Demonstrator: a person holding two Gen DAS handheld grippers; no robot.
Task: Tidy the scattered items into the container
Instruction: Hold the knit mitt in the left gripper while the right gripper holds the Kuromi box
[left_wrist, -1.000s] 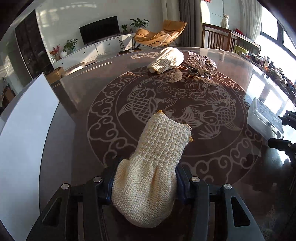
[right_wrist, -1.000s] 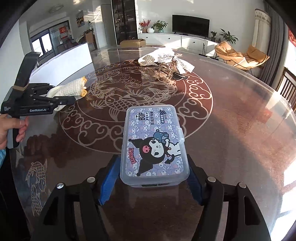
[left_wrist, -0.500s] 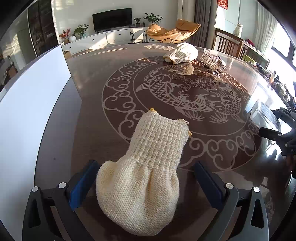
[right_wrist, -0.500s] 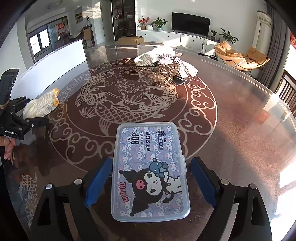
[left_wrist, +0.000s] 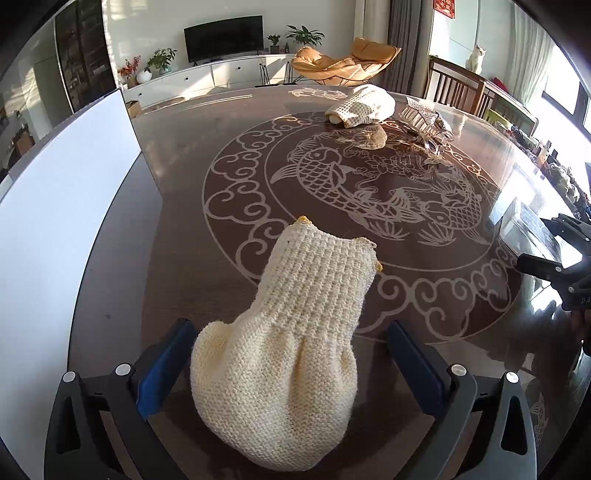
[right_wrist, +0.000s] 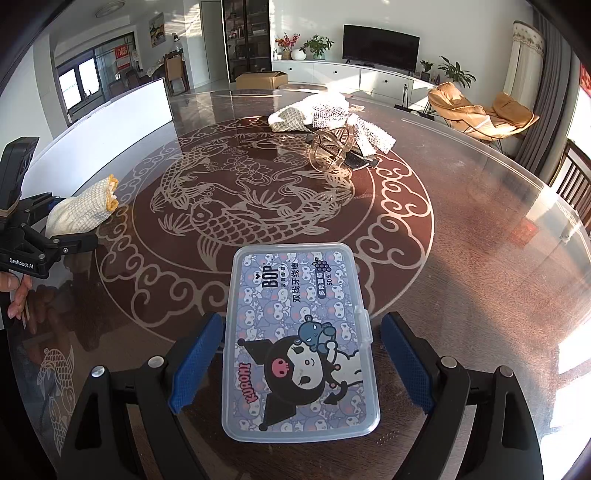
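Both views are brightly lit by daylight. In the left wrist view the light is admitted through windows (left_wrist: 565, 85) on the right, which are blown out to white. Strong glare is thrown across the glossy desk (left_wrist: 229, 122) along its far and right edges. In the right wrist view a washed-out sunlit patch (right_wrist: 569, 354) is seen at the lower right, and the room is mirrored faintly in the desk (right_wrist: 461, 229) surface. Straight lines are bent by heavy fisheye distortion, and the corners are cut off by black vignetting. Focus is sharp throughout; no motion blur is noticed.
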